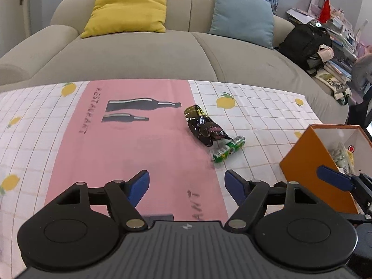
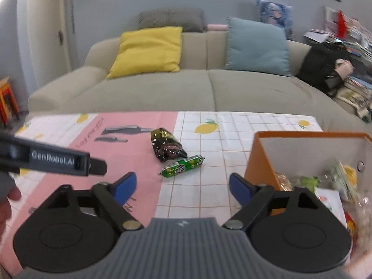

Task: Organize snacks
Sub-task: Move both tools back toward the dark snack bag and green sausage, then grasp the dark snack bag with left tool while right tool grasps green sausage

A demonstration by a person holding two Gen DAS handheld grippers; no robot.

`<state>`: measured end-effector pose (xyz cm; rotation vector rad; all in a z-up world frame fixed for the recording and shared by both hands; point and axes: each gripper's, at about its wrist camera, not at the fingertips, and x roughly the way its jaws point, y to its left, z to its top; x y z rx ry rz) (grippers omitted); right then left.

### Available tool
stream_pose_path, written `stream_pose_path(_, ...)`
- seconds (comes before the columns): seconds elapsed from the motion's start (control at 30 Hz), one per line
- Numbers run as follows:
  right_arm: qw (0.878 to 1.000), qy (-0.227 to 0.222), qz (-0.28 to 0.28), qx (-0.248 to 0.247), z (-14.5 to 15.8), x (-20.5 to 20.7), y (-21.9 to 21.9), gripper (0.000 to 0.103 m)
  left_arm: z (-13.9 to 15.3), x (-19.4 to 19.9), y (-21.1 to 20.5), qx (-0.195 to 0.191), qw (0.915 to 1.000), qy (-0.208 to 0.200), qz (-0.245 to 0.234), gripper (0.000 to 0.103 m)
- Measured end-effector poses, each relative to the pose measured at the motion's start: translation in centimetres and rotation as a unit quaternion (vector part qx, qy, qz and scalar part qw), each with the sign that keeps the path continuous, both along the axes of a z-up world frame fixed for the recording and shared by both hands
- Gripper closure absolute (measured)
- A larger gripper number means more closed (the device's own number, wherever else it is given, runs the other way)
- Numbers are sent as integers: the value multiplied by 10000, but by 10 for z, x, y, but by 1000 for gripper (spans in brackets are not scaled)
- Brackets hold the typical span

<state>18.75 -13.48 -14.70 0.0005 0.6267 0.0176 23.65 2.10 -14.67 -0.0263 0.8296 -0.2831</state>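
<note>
A dark crinkled snack packet (image 1: 204,125) lies on the tablecloth, with a green candy tube (image 1: 229,149) touching its near right end. Both also show in the right wrist view: the packet (image 2: 166,147) and the tube (image 2: 182,166). An orange box (image 1: 309,162) with a white inside holds several snacks at the right; it also shows in the right wrist view (image 2: 260,160). My left gripper (image 1: 187,181) is open and empty, above the cloth, short of the snacks. My right gripper (image 2: 183,184) is open and empty, just left of the box.
The table wears a cloth (image 1: 139,144) with a pink band and lemon prints. A beige sofa (image 1: 144,53) with a yellow cushion (image 1: 129,9) and a blue cushion (image 1: 241,15) stands behind it. A black backpack (image 1: 304,44) and stacked books sit at the far right.
</note>
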Motion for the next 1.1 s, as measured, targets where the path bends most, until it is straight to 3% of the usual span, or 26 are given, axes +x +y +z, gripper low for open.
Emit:
stream_pose_path(0.37,9990,390,137,-174,-26,64,-6,32,-19,57,-8,3,9989,102,-464,21)
stream_pose_path(0.73,9917,830,-714,671,-51,127,-13,35,-38,130,-24,-455,9973,494,-307,16)
stream_pose_path(1.1,9865,1188,-793,806,-69,147,-18,48,-70,184,-44,-524,9935,447,-907,15)
